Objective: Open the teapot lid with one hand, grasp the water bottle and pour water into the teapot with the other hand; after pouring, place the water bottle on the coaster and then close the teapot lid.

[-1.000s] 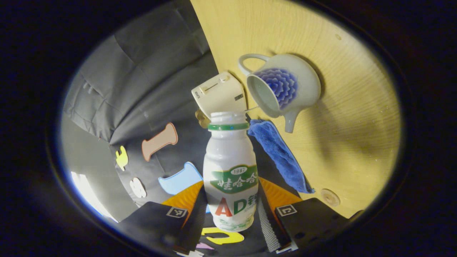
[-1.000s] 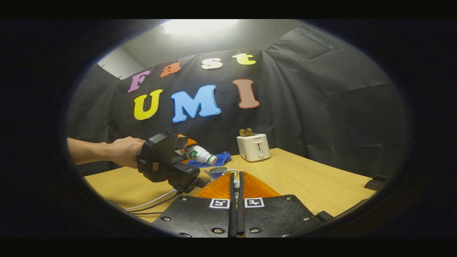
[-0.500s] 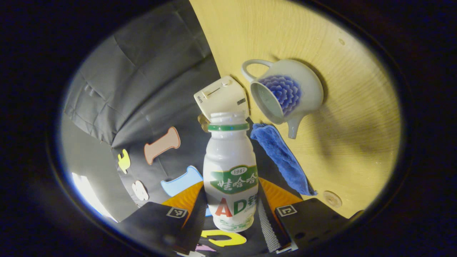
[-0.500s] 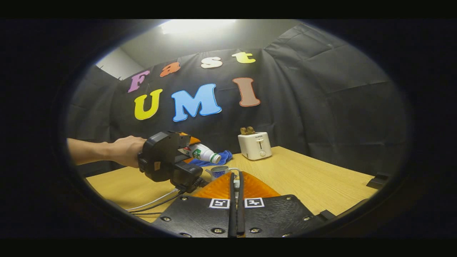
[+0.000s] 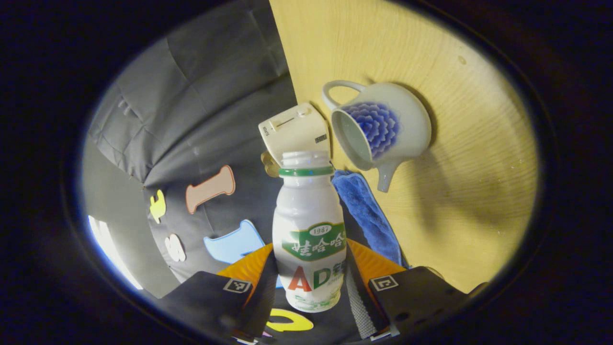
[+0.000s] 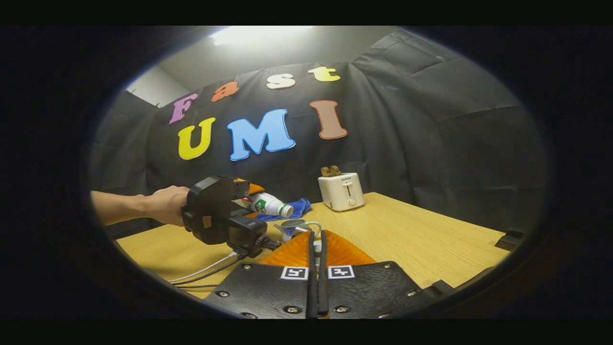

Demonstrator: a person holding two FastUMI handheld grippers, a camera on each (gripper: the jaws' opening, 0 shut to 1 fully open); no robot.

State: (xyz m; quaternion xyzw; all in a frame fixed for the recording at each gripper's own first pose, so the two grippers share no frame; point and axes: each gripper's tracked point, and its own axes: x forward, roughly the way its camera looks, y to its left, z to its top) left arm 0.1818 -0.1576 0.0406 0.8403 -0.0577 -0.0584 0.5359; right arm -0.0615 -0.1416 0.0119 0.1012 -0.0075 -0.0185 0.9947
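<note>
My left gripper (image 5: 310, 261) is shut on a white, uncapped water bottle (image 5: 309, 230) with a green neck ring. The bottle's mouth points near the rim of the white teapot (image 5: 383, 124) with a blue flower, whose top stands open. In the right gripper view a hand holds the left gripper (image 6: 215, 215), which tilts the bottle (image 6: 268, 205) above the teapot (image 6: 294, 227). My right gripper (image 6: 316, 237) hovers nearer than the teapot with its fingers pressed together on a small white piece, the teapot lid (image 6: 316, 247), mostly hidden.
A cream toaster (image 6: 341, 191) with bread in it stands at the back of the wooden table (image 6: 407, 239). A blue cloth (image 5: 366, 211) lies between the toaster and the teapot. Cables (image 6: 206, 273) trail from the left gripper across the table.
The left gripper and the bottle have shifted slightly, and the round coaster has slid out of sight behind its finger. The teapot shows a little more in the right gripper view.
</note>
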